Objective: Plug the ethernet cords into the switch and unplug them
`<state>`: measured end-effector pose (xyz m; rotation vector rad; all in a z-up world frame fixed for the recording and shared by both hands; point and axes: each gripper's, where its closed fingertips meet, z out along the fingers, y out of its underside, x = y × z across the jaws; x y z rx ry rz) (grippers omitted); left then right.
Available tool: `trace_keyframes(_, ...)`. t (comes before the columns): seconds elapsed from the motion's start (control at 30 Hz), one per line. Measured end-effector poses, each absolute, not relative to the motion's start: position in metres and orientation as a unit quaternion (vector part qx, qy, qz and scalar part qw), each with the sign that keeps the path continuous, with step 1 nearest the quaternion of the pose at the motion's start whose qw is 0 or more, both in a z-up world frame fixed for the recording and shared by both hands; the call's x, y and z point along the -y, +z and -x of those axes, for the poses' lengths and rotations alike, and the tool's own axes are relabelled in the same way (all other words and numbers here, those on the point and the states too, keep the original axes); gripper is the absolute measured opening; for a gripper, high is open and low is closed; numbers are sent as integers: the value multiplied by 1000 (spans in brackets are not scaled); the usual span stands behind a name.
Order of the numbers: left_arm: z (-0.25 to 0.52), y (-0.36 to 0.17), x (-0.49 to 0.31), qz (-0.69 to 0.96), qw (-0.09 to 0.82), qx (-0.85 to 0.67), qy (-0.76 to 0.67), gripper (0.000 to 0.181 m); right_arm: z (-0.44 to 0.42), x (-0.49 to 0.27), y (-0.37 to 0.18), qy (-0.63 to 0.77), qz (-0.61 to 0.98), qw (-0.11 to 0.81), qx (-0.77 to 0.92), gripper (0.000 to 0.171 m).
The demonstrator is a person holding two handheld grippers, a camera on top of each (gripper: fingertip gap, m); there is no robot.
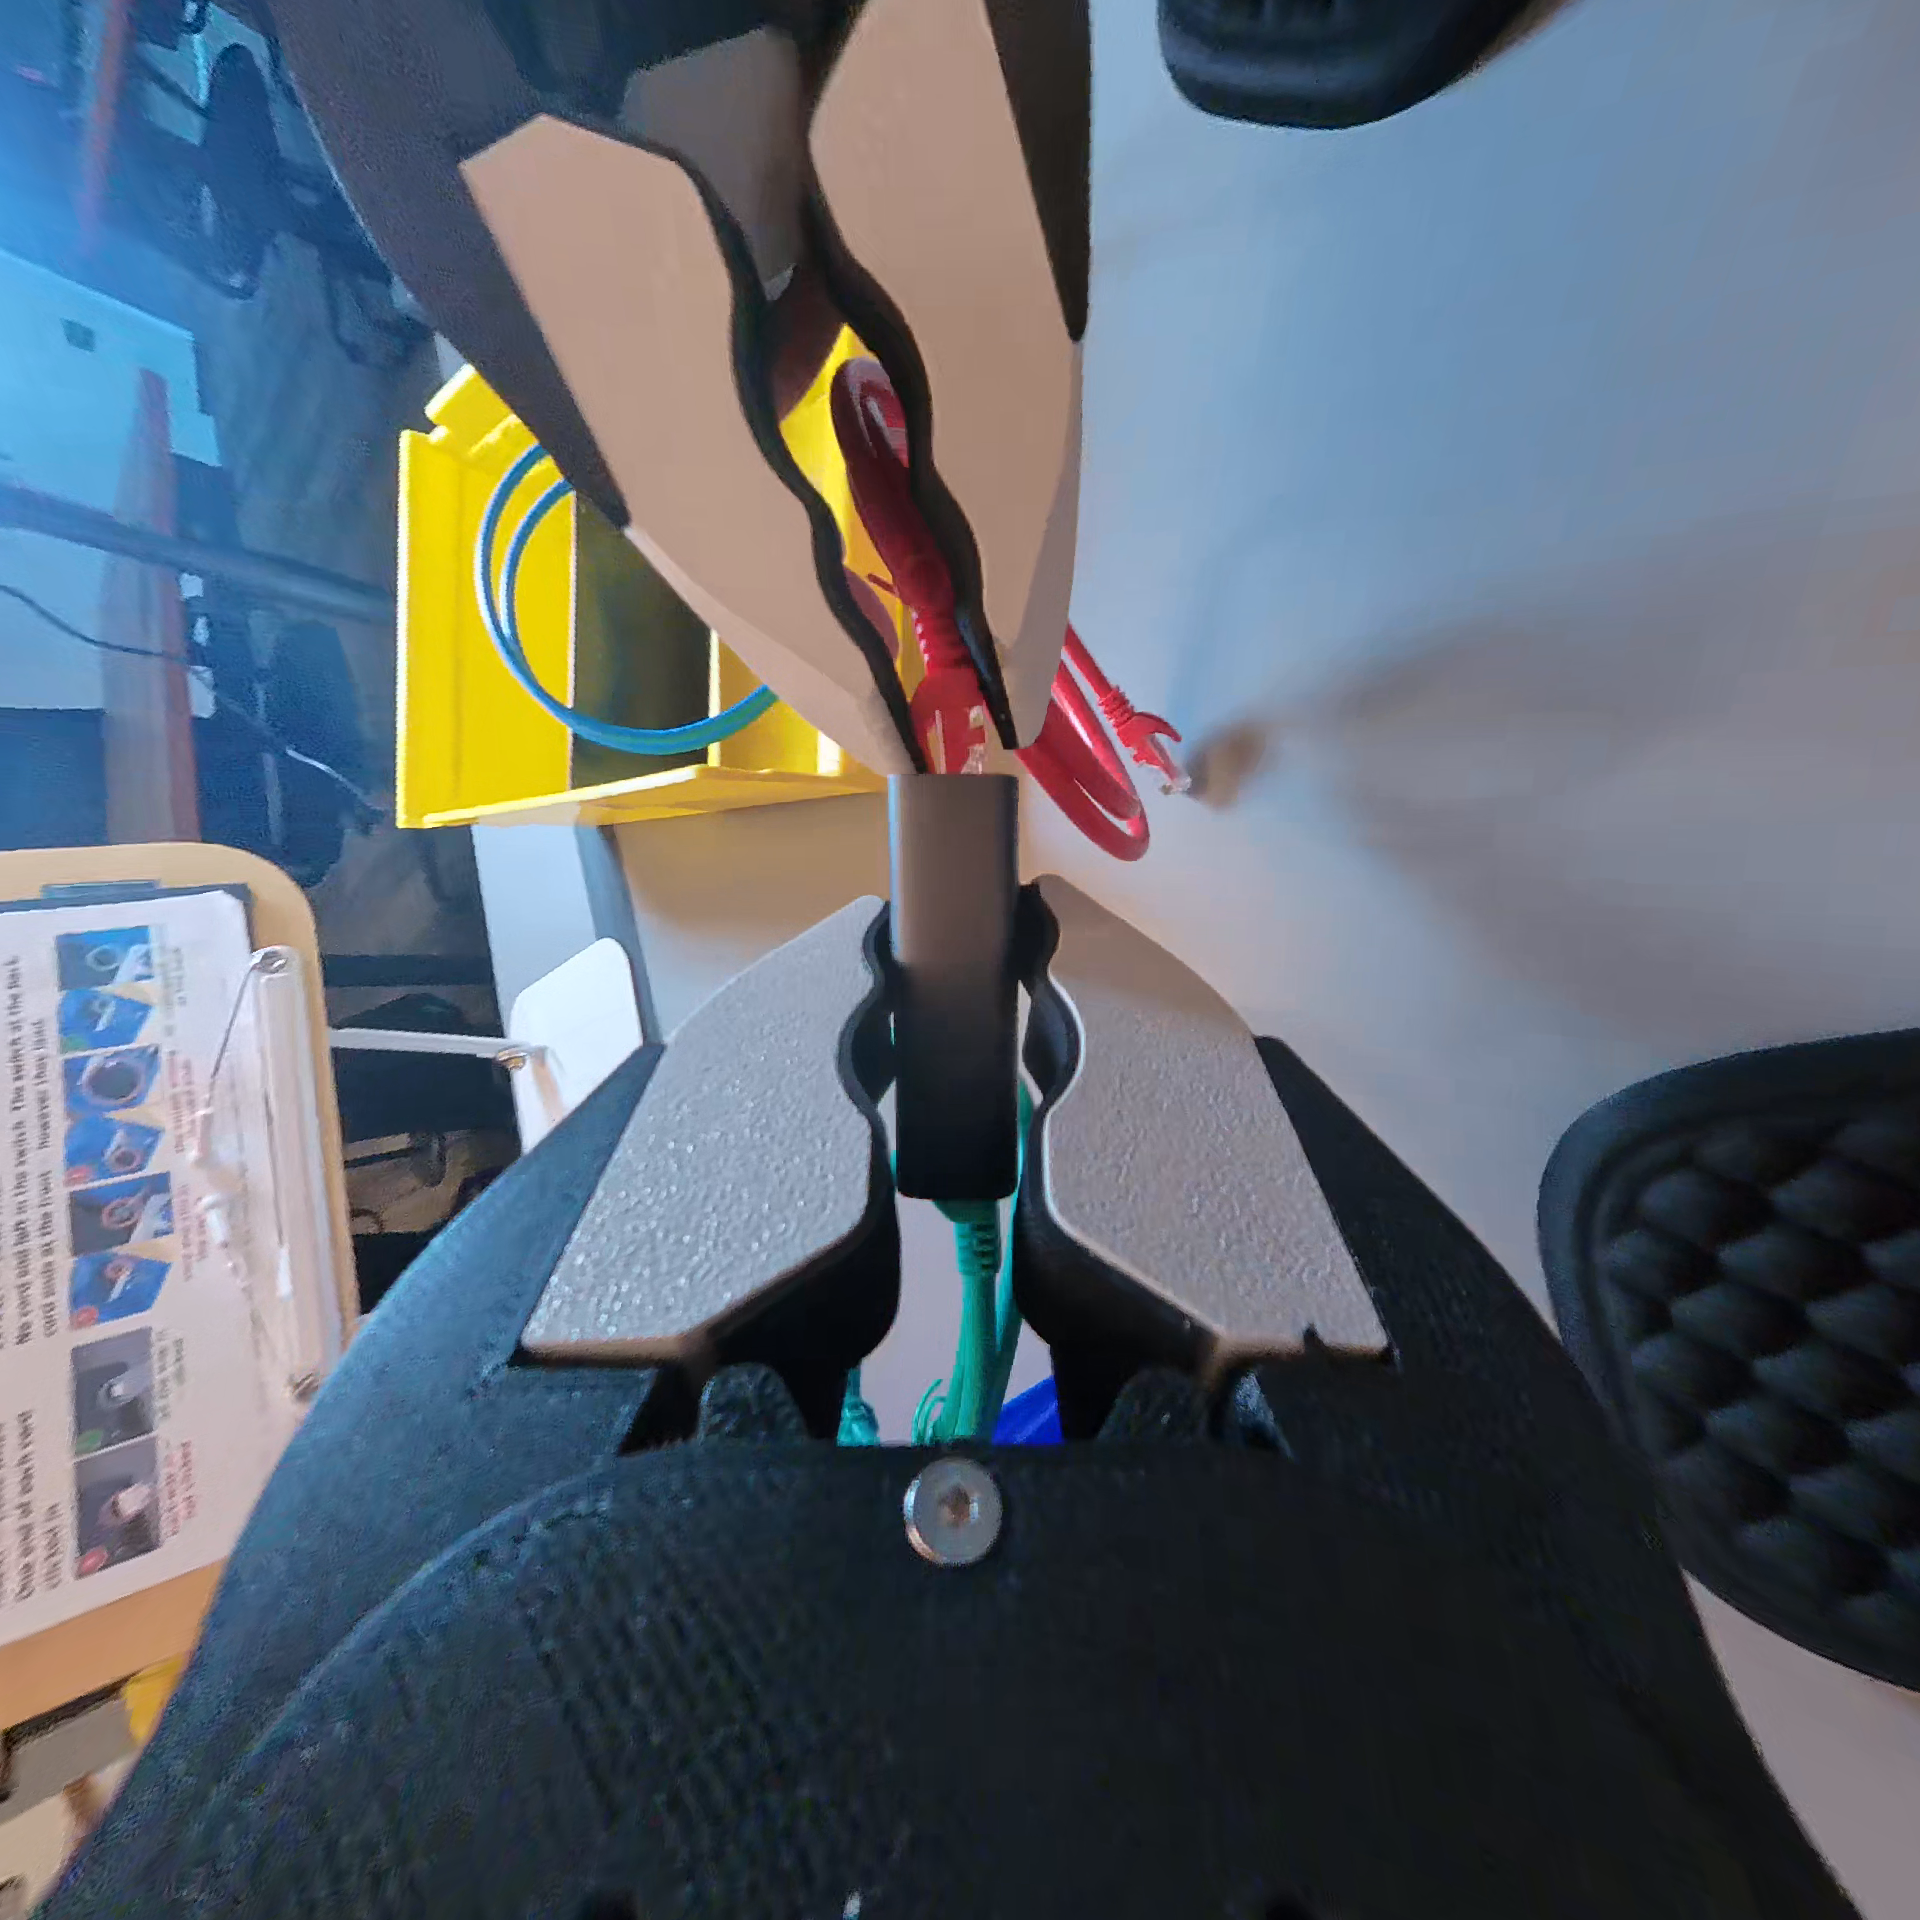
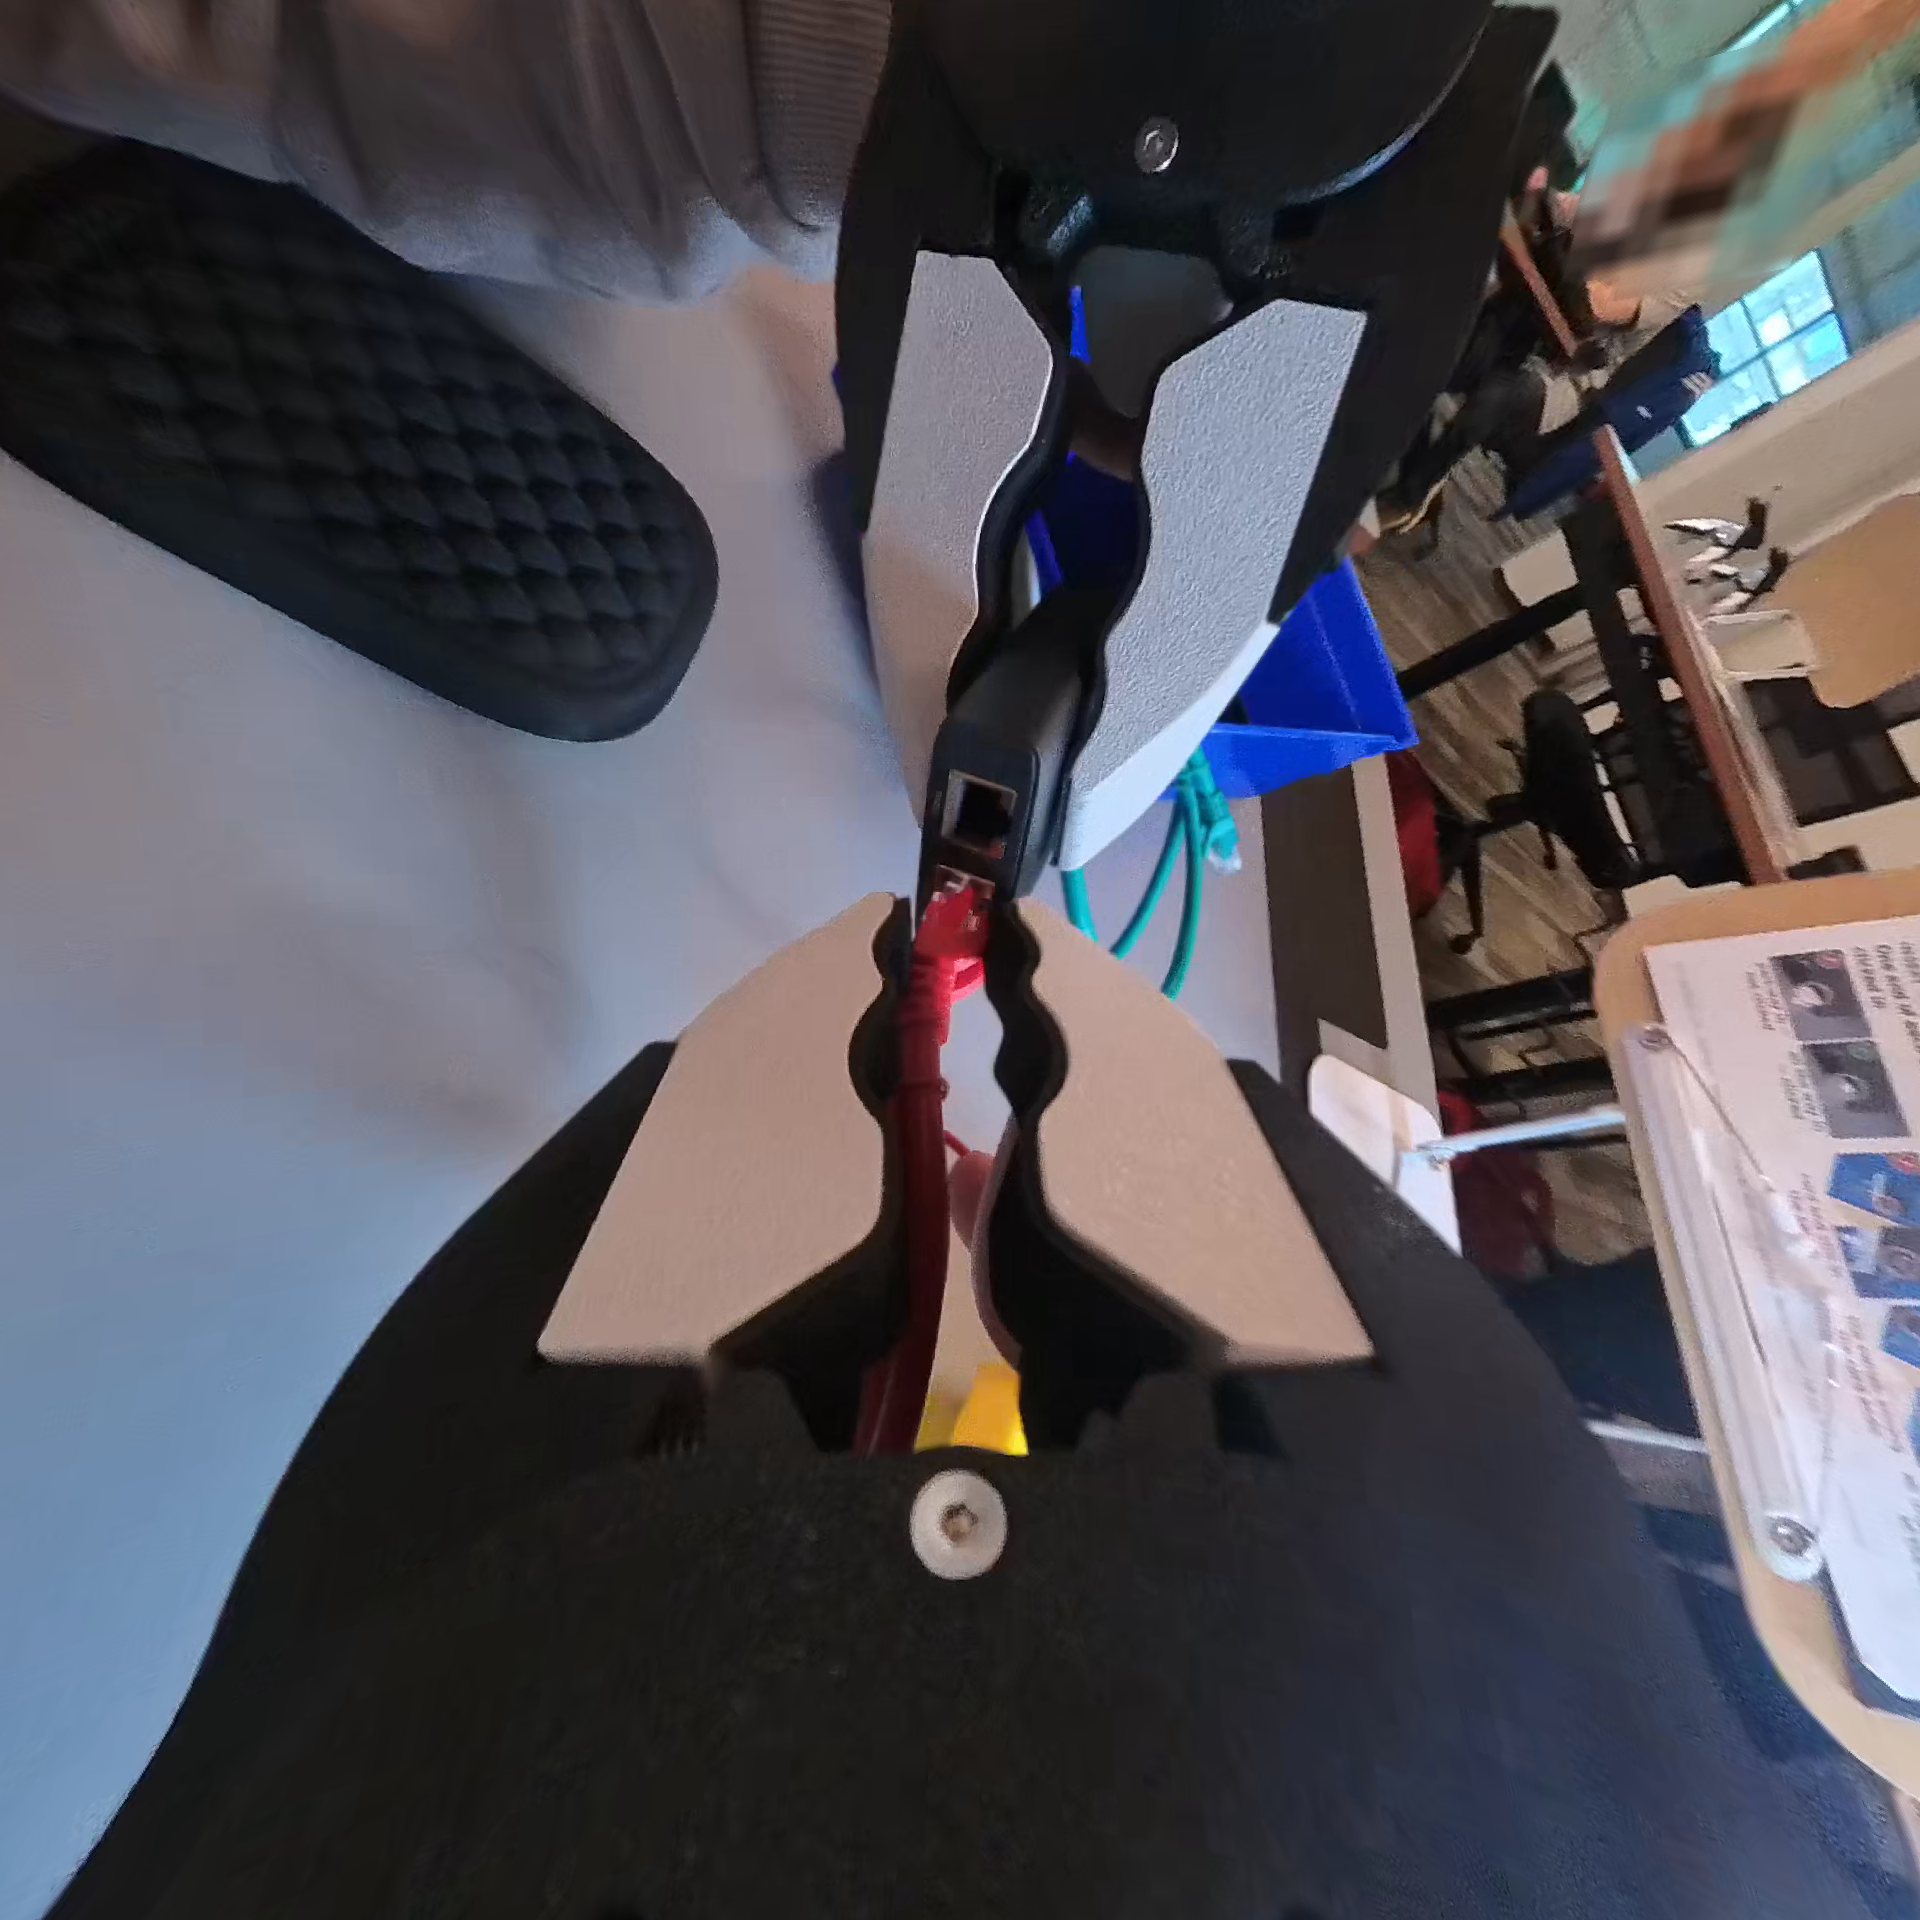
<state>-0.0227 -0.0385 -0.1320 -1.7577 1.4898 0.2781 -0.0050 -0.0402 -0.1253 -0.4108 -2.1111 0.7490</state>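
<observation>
Between our left tongs [image 1: 954,914] sits the dark switch [image 1: 954,987], pinched tight and held up over the white bench [image 1: 1455,520]. From this side our right tongs [image 1: 961,727] come in from above, closed on the red cord [image 1: 940,634] just behind its plug, right at the far end of the switch. We think the plug could jam if it tips or goes in crooked. A hard push could also make the switch slide in our grip. A yellow bin [image 1: 499,644] with a blue cord [image 1: 540,623] stands close behind, so room there is small.

From the right side, our right tongs [image 2: 954,914] hold the red cord [image 2: 925,1091], and its plug [image 2: 954,914] sits at the lower hole of the switch [image 2: 987,790]; we cannot tell if it has clicked. The top hole is empty. The left tongs [image 2: 1023,831] hold the switch. Green cords [image 2: 1179,894] hang near a blue bin [image 2: 1320,686] at the bench edge and could snag. A black pad [image 2: 343,447] lies well apart.
</observation>
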Motion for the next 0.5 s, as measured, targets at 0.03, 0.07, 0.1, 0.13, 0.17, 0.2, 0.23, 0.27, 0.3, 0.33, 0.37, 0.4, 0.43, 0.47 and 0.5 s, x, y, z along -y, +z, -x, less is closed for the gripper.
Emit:
trace_keyframes(0.03,20,-133,39,695,401,-589,97,22,3,41,-125,311,161,408,843,14)
trace_keyframes(0.07,17,-133,40,694,406,-589,85,22,0,41,-126,320,160,394,846,14)
trace_keyframes(0.1,14,-132,40,691,412,-588,78,22,-4,41,-124,330,162,381,849,14)
trace_keyframes(0.13,11,-132,39,688,417,-590,75,22,-7,41,-123,339,162,371,849,14)
trace_keyframes(0.17,9,-131,39,687,419,-589,72,22,-10,41,-122,351,164,360,849,14)
trace_keyframes(0.2,7,-130,39,686,422,-589,68,22,-11,40,-121,358,164,358,847,14)
trace_keyframes(0.23,4,-128,39,684,428,-588,61,22,-14,41,-119,368,164,349,846,14)
trace_keyframes(0.27,3,-125,39,681,436,-585,58,22,-15,41,-115,376,165,349,842,14)
trace_keyframes(0.3,2,-123,39,679,441,-584,58,23,-16,41,-111,382,164,348,840,14)
trace_keyframes(0.33,1,-120,39,677,446,-582,59,23,-17,41,-109,382,162,351,840,14)
trace_keyframes(0.37,-1,-118,38,675,452,-580,56,23,-19,40,-106,382,161,354,838,14)
trace_keyframes(0.4,-2,-116,37,673,456,-580,56,23,-21,40,-103,382,161,355,838,14)
trace_keyframes(0.43,-2,-116,36,670,459,-580,54,22,-21,39,-102,373,163,362,839,14)
trace_keyframes(0.47,-2,-117,35,670,461,-580,49,23,-21,39,-102,363,163,367,841,14)
trace_keyframes(0.5,-2,-117,35,668,463,-581,50,22,-22,39,-102,355,163,370,843,14)
